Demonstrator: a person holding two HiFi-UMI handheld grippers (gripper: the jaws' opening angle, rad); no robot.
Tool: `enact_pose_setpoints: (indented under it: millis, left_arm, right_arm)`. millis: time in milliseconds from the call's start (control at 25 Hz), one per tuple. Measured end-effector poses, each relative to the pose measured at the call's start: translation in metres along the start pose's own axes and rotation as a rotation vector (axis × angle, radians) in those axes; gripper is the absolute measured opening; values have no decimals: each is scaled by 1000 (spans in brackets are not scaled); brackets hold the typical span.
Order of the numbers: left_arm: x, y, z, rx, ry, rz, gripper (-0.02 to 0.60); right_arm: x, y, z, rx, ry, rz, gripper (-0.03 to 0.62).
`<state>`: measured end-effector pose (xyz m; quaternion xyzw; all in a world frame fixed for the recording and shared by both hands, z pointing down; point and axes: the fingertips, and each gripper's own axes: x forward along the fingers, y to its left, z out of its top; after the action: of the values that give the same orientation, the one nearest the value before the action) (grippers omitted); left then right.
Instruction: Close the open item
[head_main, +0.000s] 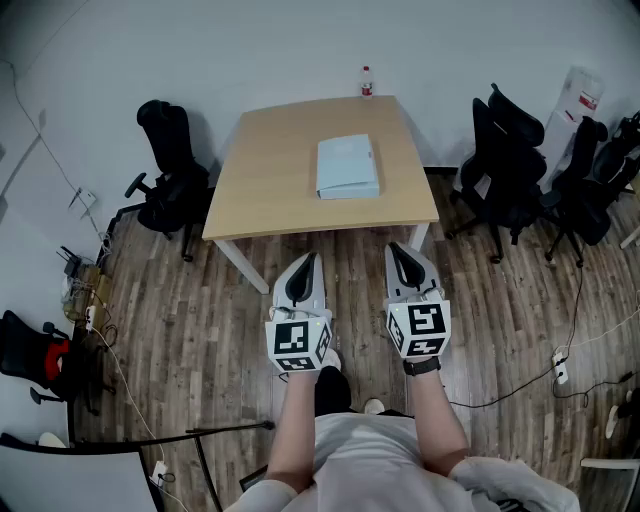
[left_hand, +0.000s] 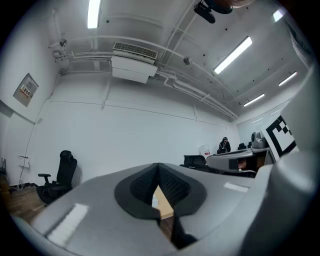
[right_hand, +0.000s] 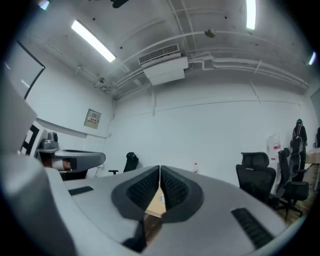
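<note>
A pale blue binder or folder (head_main: 348, 167) lies flat on the wooden table (head_main: 270, 180), towards its middle right. I cannot tell from here whether it is open. My left gripper (head_main: 314, 257) and right gripper (head_main: 394, 247) are held side by side over the floor, short of the table's near edge and well apart from the folder. Both are shut with nothing between the jaws. In the left gripper view the jaws (left_hand: 159, 172) meet at the tips; in the right gripper view (right_hand: 160, 174) they also meet, with a strip of the table showing below.
A small bottle (head_main: 366, 82) stands at the table's far edge. Black office chairs stand left (head_main: 170, 180) and right (head_main: 515, 160) of the table. Cables and a power strip (head_main: 85, 300) lie on the wooden floor at the left, and another cable runs at the right (head_main: 560, 365).
</note>
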<state>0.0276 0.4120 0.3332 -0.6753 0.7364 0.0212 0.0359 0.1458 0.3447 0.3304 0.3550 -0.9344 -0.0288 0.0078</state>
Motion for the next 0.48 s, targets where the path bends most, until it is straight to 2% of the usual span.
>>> enact_pose_setpoints:
  millis: [200, 480]
  left_arm:
    - [24, 24, 4, 26, -18, -40, 8]
    - [56, 84, 29, 32, -65, -101, 7]
  right_arm:
    - [29, 10, 2, 0, -17, -11, 14]
    - [81, 22, 27, 34, -67, -101, 14]
